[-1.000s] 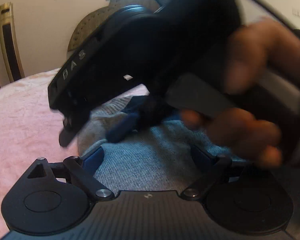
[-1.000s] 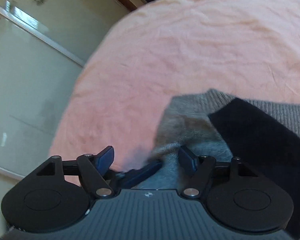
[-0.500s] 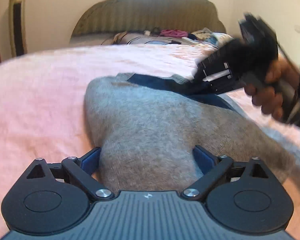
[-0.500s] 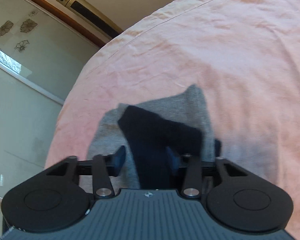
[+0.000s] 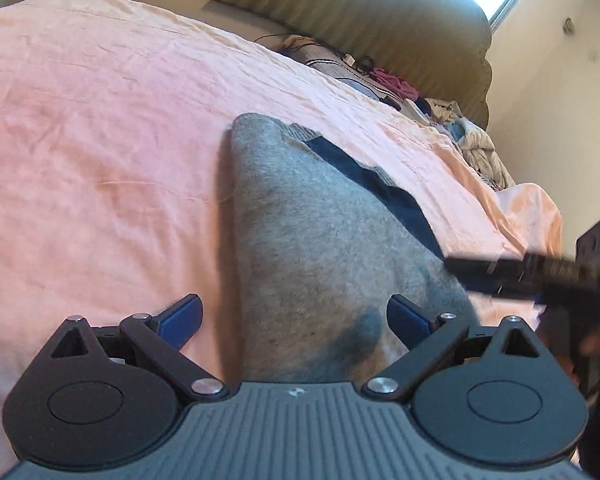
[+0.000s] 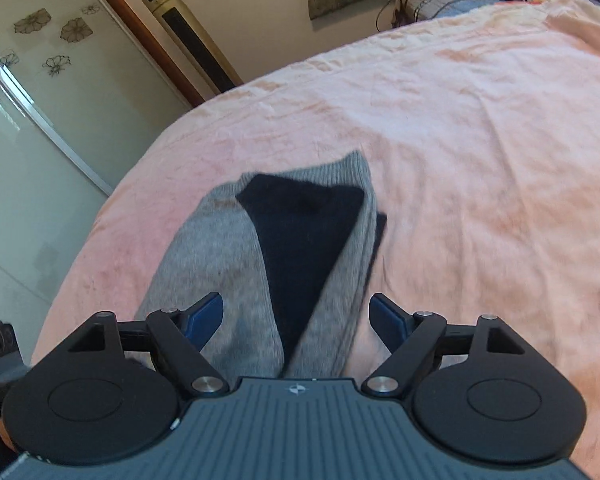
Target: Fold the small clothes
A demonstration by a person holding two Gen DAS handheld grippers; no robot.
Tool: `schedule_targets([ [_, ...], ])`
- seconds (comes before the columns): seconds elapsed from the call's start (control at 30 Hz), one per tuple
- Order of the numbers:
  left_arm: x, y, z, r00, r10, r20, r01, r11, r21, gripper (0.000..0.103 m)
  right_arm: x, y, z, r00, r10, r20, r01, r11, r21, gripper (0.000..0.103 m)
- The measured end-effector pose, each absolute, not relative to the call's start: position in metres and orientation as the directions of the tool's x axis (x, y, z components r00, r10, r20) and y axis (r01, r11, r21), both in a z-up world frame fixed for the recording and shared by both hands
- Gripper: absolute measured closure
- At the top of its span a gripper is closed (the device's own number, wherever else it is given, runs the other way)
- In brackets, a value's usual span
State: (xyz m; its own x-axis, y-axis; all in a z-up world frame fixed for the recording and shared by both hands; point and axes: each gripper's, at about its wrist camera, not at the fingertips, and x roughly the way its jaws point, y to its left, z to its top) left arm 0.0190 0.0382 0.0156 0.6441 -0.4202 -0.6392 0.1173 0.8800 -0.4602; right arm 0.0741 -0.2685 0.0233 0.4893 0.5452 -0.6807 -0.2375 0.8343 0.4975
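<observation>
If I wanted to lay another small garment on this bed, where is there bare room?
The pink bedsheet lies bare to the right of the grey and navy garment and beyond it toward the headboard. The sheet on the garment's other side is bare too. It is crowded at the head of the bed, where a clothes pile sits.
</observation>
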Motion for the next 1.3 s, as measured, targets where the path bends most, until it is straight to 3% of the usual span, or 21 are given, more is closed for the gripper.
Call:
schedule_targets([
  [0.03, 0.02, 0.031, 0.016, 0.654, -0.386, -0.651, 0.121, 0.902, -0.414, 0.013, 0.074, -0.262, 0.016, 0.474, 0.536, -0.698, -0.238, 0.842, 0.484, 0.027],
  [0.07, 0.021, 0.021, 0.017, 0.66, -0.343, -0.668, 0.139, 0.93, -0.339, 0.027, 0.066, -0.256, 0.016, 0.508, 0.516, -0.69, -0.269, 0.856, 0.442, 0.029],
  [0.1, 0.019, 0.015, 0.017, 0.659, -0.331, -0.675, 0.167, 0.94, -0.299, 0.046, 0.064, -0.247, 0.016, 0.524, 0.484, -0.7, -0.302, 0.875, 0.379, 0.04],
  [0.13, 0.015, 0.012, 0.019, 0.655, -0.334, -0.677, 0.197, 0.941, -0.274, 0.048, 0.061, -0.242, 0.016, 0.529, 0.466, -0.709, -0.336, 0.883, 0.329, 0.046],
  [0.2, 0.012, 0.013, 0.021, 0.653, -0.326, -0.683, 0.236, 0.945, -0.226, 0.053, 0.065, -0.249, 0.016, 0.508, 0.492, -0.707, -0.34, 0.869, 0.36, 0.06],
  [0.3, 0.002, 0.023, 0.025, 0.639, -0.338, -0.691, 0.266, 0.94, -0.214, 0.053, 0.054, -0.264, 0.015, 0.501, 0.526, -0.687, -0.317, 0.85, 0.42, 0.06],
  [0.33, -0.003, 0.026, 0.028, 0.644, -0.333, -0.689, 0.256, 0.942, -0.216, 0.052, 0.048, -0.265, 0.016, 0.502, 0.532, -0.681, -0.312, 0.846, 0.432, 0.053],
  [0.4, -0.025, 0.028, 0.038, 0.691, -0.313, -0.652, 0.272, 0.948, -0.167, 0.053, 0.036, -0.27, 0.022, 0.514, 0.532, -0.673, -0.271, 0.845, 0.461, 0.029],
  [0.43, -0.04, 0.025, 0.042, 0.72, -0.287, -0.631, 0.298, 0.95, -0.092, 0.049, 0.028, -0.275, 0.027, 0.53, 0.545, -0.65, -0.265, 0.834, 0.484, 0.026],
  [0.5, -0.058, 0.015, 0.039, 0.745, -0.221, -0.63, 0.306, 0.952, 0.028, 0.039, 0.014, -0.283, 0.034, 0.538, 0.583, -0.609, -0.257, 0.801, 0.541, 0.024],
  [0.6, -0.062, 0.007, 0.026, 0.727, -0.193, -0.659, 0.308, 0.95, 0.062, 0.039, 0.001, -0.274, 0.033, 0.504, 0.594, -0.627, -0.27, 0.798, 0.539, 0.025],
  [0.63, -0.061, 0.006, 0.025, 0.732, -0.185, -0.655, 0.295, 0.953, 0.061, 0.039, -0.001, -0.266, 0.03, 0.487, 0.582, -0.652, -0.283, 0.811, 0.512, 0.026],
  [0.67, -0.057, 0.005, 0.025, 0.733, -0.181, -0.656, 0.282, 0.958, 0.051, 0.039, 0.0, -0.258, 0.025, 0.474, 0.57, -0.672, -0.295, 0.821, 0.488, 0.036],
  [0.7, -0.054, 0.004, 0.025, 0.733, -0.181, -0.656, 0.274, 0.961, 0.04, 0.039, 0.0, -0.251, 0.02, 0.462, 0.546, -0.698, -0.299, 0.838, 0.457, 0.053],
  [0.77, -0.052, 0.003, 0.028, 0.728, -0.203, -0.655, 0.291, 0.956, 0.027, 0.039, -0.002, -0.244, 0.018, 0.477, 0.51, -0.716, -0.318, 0.859, 0.401, 0.063],
  [0.93, -0.072, 0.003, 0.037, 0.701, -0.284, -0.654, 0.37, 0.929, -0.007, 0.037, -0.002, -0.258, 0.022, 0.476, 0.531, -0.701, -0.282, 0.847, 0.45, 0.064],
  [1.07, -0.062, -0.003, 0.018, 0.687, -0.203, -0.697, 0.323, 0.946, 0.042, 0.034, -0.001, -0.255, 0.016, 0.466, 0.524, -0.713, -0.28, 0.851, 0.444, 0.064],
  [1.17, -0.06, 0.003, 0.016, 0.686, -0.219, -0.694, 0.307, 0.952, 0.003, 0.036, -0.002, -0.251, 0.017, 0.467, 0.519, -0.715, -0.289, 0.855, 0.432, 0.064],
  [1.23, -0.061, 0.006, 0.019, 0.68, -0.232, -0.695, 0.309, 0.951, -0.016, 0.048, -0.003, -0.252, 0.018, 0.462, 0.516, -0.721, -0.297, 0.856, 0.423, 0.069],
  [1.3, -0.063, 0.008, 0.022, 0.674, -0.245, -0.697, 0.314, 0.949, -0.03, 0.067, -0.004, -0.253, 0.02, 0.46, 0.518, -0.722, -0.31, 0.855, 0.416, 0.074],
])
